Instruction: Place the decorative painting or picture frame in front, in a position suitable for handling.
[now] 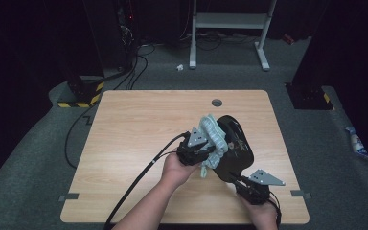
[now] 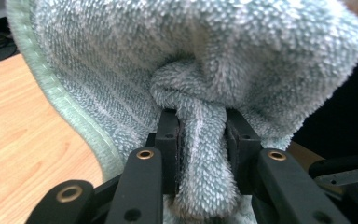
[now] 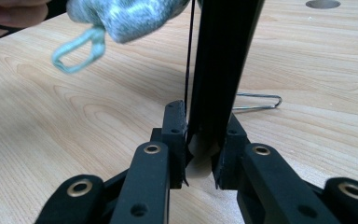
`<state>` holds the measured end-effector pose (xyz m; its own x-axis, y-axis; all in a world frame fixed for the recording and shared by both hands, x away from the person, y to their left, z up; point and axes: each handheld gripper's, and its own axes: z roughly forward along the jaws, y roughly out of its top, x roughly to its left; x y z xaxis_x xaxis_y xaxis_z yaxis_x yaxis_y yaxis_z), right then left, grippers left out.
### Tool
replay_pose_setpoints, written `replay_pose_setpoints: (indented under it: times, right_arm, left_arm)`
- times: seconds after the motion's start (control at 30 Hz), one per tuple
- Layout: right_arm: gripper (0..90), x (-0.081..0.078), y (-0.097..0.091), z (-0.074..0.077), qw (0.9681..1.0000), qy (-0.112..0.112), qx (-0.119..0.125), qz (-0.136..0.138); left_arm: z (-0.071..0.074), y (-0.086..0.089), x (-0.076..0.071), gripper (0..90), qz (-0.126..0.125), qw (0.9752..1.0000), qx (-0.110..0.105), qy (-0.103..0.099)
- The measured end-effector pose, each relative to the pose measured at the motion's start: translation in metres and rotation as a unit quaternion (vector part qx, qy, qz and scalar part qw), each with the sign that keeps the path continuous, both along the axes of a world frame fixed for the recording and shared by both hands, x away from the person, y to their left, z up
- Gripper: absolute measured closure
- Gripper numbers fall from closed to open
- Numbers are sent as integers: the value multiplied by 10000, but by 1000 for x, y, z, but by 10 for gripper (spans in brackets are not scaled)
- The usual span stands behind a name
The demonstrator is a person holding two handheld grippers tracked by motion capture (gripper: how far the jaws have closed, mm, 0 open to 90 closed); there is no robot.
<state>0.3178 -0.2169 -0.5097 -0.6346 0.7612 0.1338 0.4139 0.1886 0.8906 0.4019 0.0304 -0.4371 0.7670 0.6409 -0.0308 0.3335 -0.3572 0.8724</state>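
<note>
My left hand-held gripper (image 1: 206, 152) is clamped on a bunched fold of a pale green towel (image 1: 212, 136) — in the left gripper view the pile is pinched tight between the two black jaws, the towel (image 2: 186, 60) ballooning above them with its stitched hem curving down the left. My right hand-held gripper (image 1: 242, 181) is closed on the lower edge of a black bag (image 1: 234, 143); in the right gripper view the jaws grip this thin black sheet (image 3: 219, 70), which rises straight up from them. The towel sits against the bag's upper left side, both held above the wooden surface (image 1: 139, 129), right of centre. The towel's hanging loop (image 3: 77, 51) dangles free. A bent wire (image 3: 258, 102) lies on the surface behind the bag.
</note>
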Motion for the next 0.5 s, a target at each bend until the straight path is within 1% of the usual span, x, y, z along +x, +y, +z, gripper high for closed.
replay_pose_setpoints:
  times: [0.07,0.17,0.27,0.43,0.5]
  right_arm:
    - [775,0,0,0,10000,-4,6,4]
    - [774,0,0,0,10000,3,19,3]
    - [773,0,0,0,10000,-4,14,0]
    - [772,0,1,1,10000,-8,31,-5]
    - [772,0,1,0,10000,-14,27,-4]
  left_arm:
    - [-3,0,0,708,4,10000,-1,47]
    - [-9,-1,1,707,-17,9999,71,100]
    - [-17,1,3,707,-8,9997,37,224]
    - [-34,4,4,707,10,9991,106,402]
    - [-43,5,5,707,21,9986,173,508]
